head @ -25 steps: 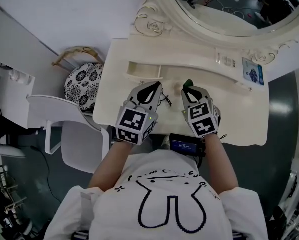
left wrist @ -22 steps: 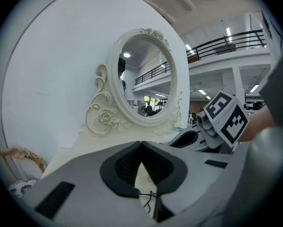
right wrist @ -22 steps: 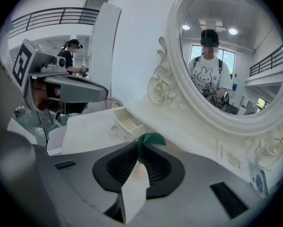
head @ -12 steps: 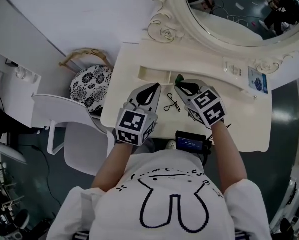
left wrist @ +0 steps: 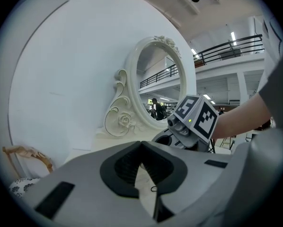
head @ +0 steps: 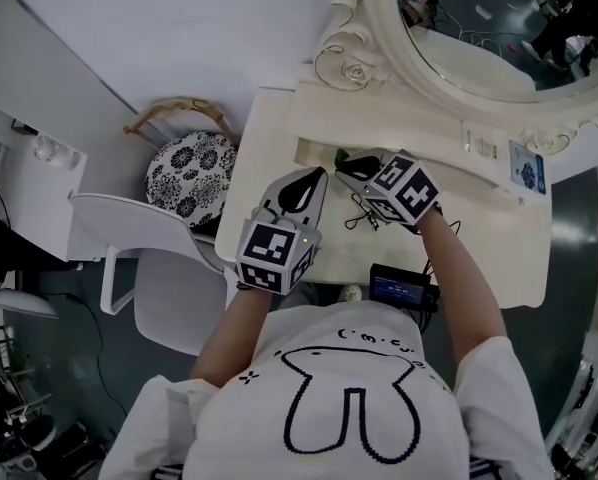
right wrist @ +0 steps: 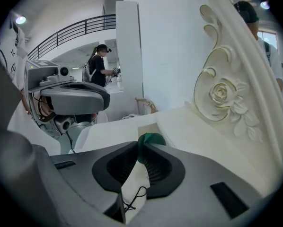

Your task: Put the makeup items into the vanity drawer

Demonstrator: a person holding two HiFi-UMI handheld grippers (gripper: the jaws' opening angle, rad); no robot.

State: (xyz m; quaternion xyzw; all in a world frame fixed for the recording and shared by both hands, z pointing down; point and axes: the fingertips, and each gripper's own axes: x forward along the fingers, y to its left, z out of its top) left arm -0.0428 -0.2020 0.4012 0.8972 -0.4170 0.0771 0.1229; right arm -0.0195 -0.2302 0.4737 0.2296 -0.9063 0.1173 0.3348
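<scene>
Right gripper view shows a small, round, dark green item (right wrist: 152, 138) pinched at the very tips of the right gripper (right wrist: 140, 151), whose ribbed black pads close on it. The item hangs just short of the open drawer (right wrist: 144, 126), a shallow, pale, rectangular recess in the cream vanity (right wrist: 108, 131); whether it is already over the opening cannot be told. Under the jaws a thin black wire curler (right wrist: 132, 201) lies flat on the smooth top. In the head view the right gripper (head: 351, 168) slants down toward the drawer (head: 309, 148), with the curler (head: 362, 211) just behind its tips. The left gripper (head: 321, 173) hovers beside it, near but apart; in the left gripper view its grey jaws (left wrist: 140, 144) meet at the tips with nothing between them. An oval mirror (head: 459, 28) rises behind, its cream frame carved with scrolls and a rose (head: 357, 70). A small dark device with a lit screen (head: 404, 286) sits at the vanity's near edge. To the left stands a white moulded chair (head: 129, 238) and a round cushion (head: 189, 168) in black-and-white floral print.
</scene>
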